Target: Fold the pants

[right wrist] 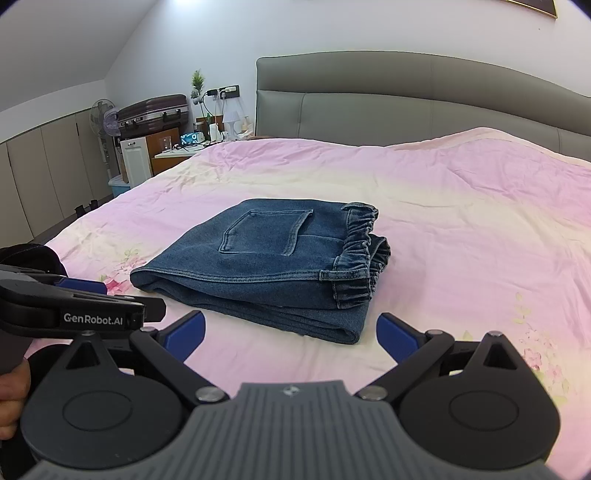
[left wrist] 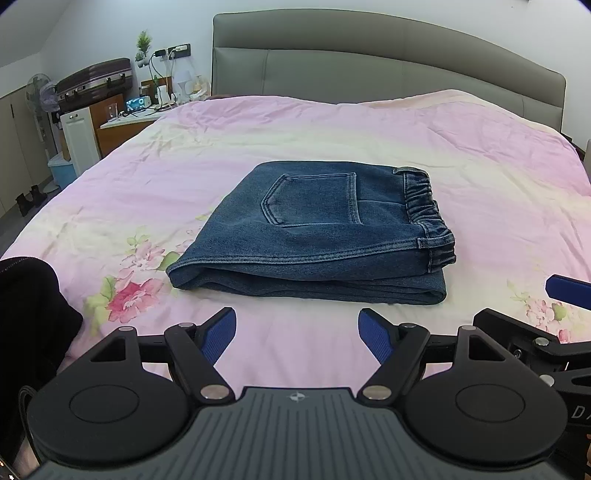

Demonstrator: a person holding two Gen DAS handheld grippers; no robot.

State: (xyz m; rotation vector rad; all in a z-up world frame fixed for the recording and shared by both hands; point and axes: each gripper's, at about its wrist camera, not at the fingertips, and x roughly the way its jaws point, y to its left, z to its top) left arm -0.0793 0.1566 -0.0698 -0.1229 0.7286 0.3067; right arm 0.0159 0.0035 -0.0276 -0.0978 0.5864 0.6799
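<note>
Near the folded pants, left gripper and right gripper hover level, fingers apart, empty.

— What lies ahead of the jaws?
— A bed with a pink floral cover, and past it a grey padded headboard against a pale wall.
— And off to the left?
— A cluttered bedside table, a dark suitcase on a cabinet, a standing fan, beige wardrobe doors.
</note>
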